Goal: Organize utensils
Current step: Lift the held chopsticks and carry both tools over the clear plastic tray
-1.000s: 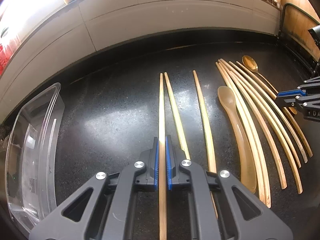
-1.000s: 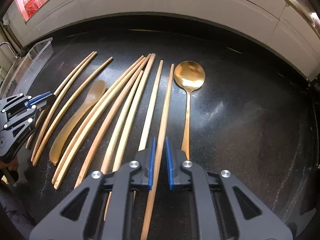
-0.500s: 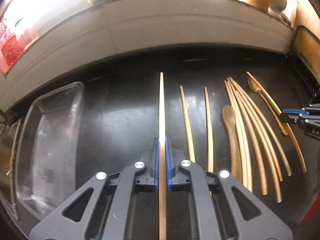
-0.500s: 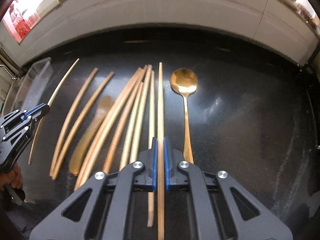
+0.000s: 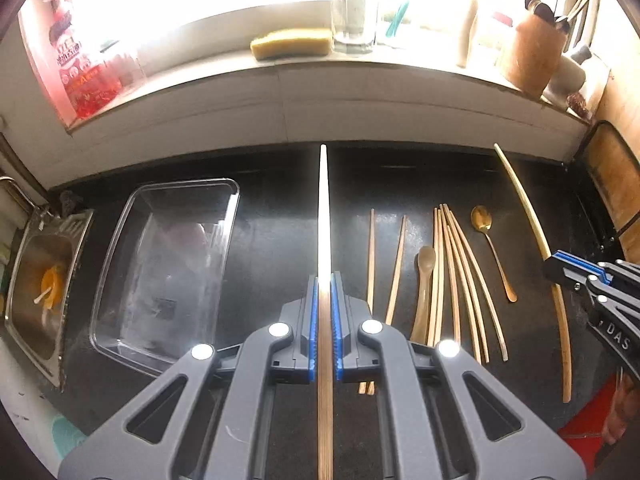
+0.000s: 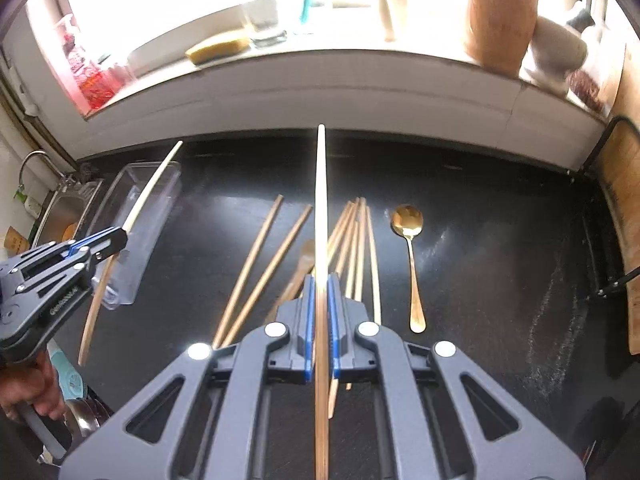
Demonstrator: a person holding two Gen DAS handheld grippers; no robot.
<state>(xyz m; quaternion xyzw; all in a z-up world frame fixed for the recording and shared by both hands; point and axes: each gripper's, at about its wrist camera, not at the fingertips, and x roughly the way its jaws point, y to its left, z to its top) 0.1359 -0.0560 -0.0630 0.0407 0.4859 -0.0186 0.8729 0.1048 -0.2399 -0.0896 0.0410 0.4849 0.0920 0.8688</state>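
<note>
Two grippers each clamp one chopstick, both held up off the black counter (image 5: 272, 240). The left gripper (image 5: 325, 312) has its blue pads shut on a chopstick (image 5: 324, 216) that runs straight out ahead between the jaws, its tip reaching toward the white ledge (image 5: 360, 96) at the back. The right gripper (image 6: 320, 316) is closed the same way on a second chopstick (image 6: 321, 200), which also points straight forward from the jaws.

Left of the left jaws, and lower down, sits a clear plastic tray (image 5: 120, 240) on the counter; farther left is a steel sink (image 5: 24, 280). Right of the left jaws lie the loose utensils: two separate chopsticks (image 5: 372, 256), then a pale horn spoon (image 5: 425, 280) touching a fanned bundle of chopsticks (image 5: 460, 272), then a gold spoon (image 5: 486, 232) a little apart. Beyond it, the right gripper shows at the frame's right edge with its own chopstick passing through it.

From the right wrist, the same bundle lies just under and beside the jaws, the gold spoon to their right, the two loose chopsticks to their left. Far left, a hand (image 6: 28, 392) holds the left gripper, whose chopstick angles across the tray. A sponge (image 5: 292, 42) and a glass (image 5: 354, 20) stand on the ledge.
</note>
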